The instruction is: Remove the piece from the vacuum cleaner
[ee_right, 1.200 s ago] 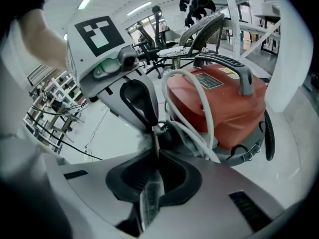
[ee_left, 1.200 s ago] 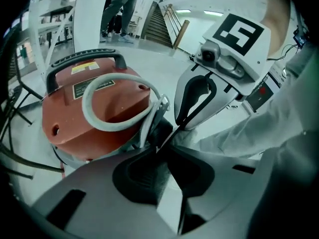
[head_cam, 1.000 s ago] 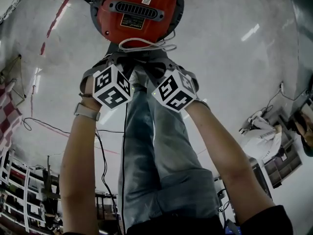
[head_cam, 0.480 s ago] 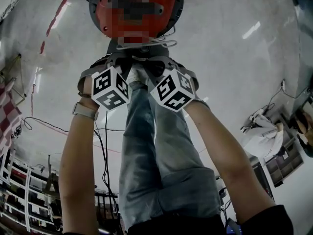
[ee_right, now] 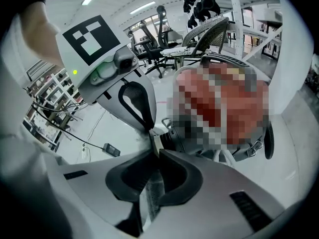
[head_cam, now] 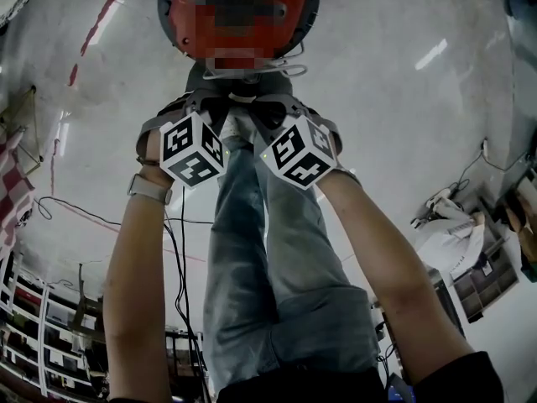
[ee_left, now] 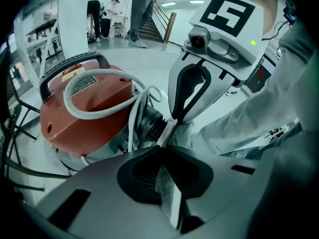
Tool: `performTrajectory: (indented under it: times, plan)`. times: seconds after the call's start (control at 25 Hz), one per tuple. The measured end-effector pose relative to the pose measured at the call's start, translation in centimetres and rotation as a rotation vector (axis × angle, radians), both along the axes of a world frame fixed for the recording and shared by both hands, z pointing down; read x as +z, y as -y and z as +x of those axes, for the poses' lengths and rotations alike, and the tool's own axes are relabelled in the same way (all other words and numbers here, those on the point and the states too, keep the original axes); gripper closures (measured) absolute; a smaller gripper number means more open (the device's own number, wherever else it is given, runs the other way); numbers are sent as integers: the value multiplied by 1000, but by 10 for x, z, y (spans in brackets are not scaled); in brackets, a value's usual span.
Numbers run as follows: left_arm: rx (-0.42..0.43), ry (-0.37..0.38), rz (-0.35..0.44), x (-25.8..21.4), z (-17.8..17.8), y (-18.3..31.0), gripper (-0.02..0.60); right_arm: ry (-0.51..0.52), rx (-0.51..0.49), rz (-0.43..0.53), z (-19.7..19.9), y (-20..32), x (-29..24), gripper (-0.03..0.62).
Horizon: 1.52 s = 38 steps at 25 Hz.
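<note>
The red vacuum cleaner (head_cam: 180, 15) stands on the floor ahead of me, with a white cord (head_cam: 252, 70) looped round it. A black ribbed hose piece (ee_left: 148, 124) sticks out of its lower side towards me. My left gripper (head_cam: 235, 101) and right gripper (head_cam: 253, 101) meet tip to tip at that piece. In the left gripper view the left gripper (ee_left: 167, 133) has its jaws shut, tips against the piece's rim. In the right gripper view the right gripper (ee_right: 152, 131) is likewise shut at the piece (ee_right: 172, 136). Whether either pinches anything is hidden.
My legs in jeans (head_cam: 260, 259) stand right below the grippers. A black cable (head_cam: 180, 250) trails over the pale floor at the left. Shelving (head_cam: 33, 342) is at the lower left, boxes and clutter (head_cam: 470, 250) at the right. Office chairs (ee_right: 209, 29) stand behind the cleaner.
Both grippers stay together at the black piece. The cleaner sits slightly higher in the head view than a second ago.
</note>
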<state>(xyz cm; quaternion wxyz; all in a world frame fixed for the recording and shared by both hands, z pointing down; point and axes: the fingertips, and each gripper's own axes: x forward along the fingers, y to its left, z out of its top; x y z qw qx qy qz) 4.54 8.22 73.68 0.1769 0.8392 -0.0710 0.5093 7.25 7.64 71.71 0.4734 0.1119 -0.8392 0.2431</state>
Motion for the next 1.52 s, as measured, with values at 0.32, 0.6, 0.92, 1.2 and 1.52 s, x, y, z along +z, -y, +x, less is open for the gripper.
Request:
performTrajectory:
  times: [0.32,0.6,0.92,1.2,1.52]
  plan:
    - [-7,-3,8,3,-11,-10,535,1,75,-17,-11,-14,3,538]
    - [-27,2,16,10,-15,-19,535,20,121,-50,-15,-25,10,534]
    - [-91,-5,-63,4,-17,-42,540,13,20,-18,-13,-32,5,520]
    - [-110,3,-101,6,-19,-54,540,5,9,-7,-17,-40,8,517]
    - [-98,13,-105,3,-19,-57,540,2,30,-19,-16,-45,5,517]
